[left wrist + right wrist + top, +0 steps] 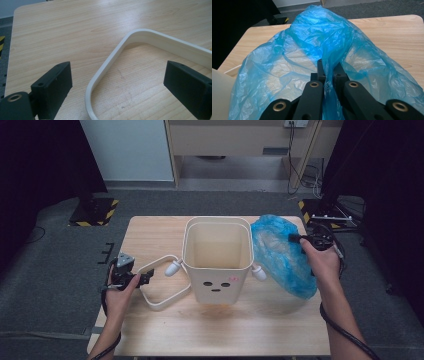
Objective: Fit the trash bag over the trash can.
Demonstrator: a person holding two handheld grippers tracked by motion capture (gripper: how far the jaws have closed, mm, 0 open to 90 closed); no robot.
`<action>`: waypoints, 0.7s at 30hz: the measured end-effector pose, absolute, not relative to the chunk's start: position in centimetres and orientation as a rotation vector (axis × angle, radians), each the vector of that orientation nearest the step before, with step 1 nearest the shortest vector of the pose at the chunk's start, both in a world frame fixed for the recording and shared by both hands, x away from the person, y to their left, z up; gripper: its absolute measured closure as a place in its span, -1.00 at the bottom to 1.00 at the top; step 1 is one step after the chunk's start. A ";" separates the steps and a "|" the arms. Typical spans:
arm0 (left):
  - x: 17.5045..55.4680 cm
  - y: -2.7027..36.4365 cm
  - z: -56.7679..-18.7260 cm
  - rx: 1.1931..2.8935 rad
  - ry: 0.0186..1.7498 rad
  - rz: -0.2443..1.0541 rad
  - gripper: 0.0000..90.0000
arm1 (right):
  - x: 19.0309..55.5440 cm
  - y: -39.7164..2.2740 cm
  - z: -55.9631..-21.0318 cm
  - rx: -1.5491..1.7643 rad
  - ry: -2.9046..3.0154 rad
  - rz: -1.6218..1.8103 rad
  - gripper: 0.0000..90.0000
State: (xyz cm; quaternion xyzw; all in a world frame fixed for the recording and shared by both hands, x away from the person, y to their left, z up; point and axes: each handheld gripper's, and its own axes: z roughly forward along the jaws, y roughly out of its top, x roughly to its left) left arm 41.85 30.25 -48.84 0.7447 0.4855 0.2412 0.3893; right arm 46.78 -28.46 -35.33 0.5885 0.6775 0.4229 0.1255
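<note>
A cream bin [217, 257] with a face on its front stands in the middle of the wooden table [150, 330]. Its cream handle loop [159, 295] lies flat on the table to its left. My left gripper [148, 279] rests by that loop, open, with the loop's bend [110, 65] between its jaws and untouched. A thin blue plastic bag [285, 255] billows to the right of the bin. My right gripper [291, 238] is shut on the blue bag [312, 52], pinching a fold of film and holding it off the table.
Beyond the table's far edge lie grey carpet, a wooden cabinet [240, 140] with hanging cables, and two yellow-and-black striped stand bases [95, 212]. Bare wood [225, 330] spreads in front of the bin.
</note>
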 end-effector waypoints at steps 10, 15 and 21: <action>41.9 30.2 -49.0 1.898 1.234 0.610 -0.83 | 46.6 -28.6 -33.9 1.718 1.961 1.273 0.97; 41.9 30.1 -48.9 1.897 1.227 0.606 -0.83 | 46.5 -28.6 -33.3 1.719 1.961 1.285 0.97; 41.9 29.9 -49.2 1.905 1.231 0.602 -0.83 | 46.3 -28.8 -32.1 1.721 1.955 1.314 0.97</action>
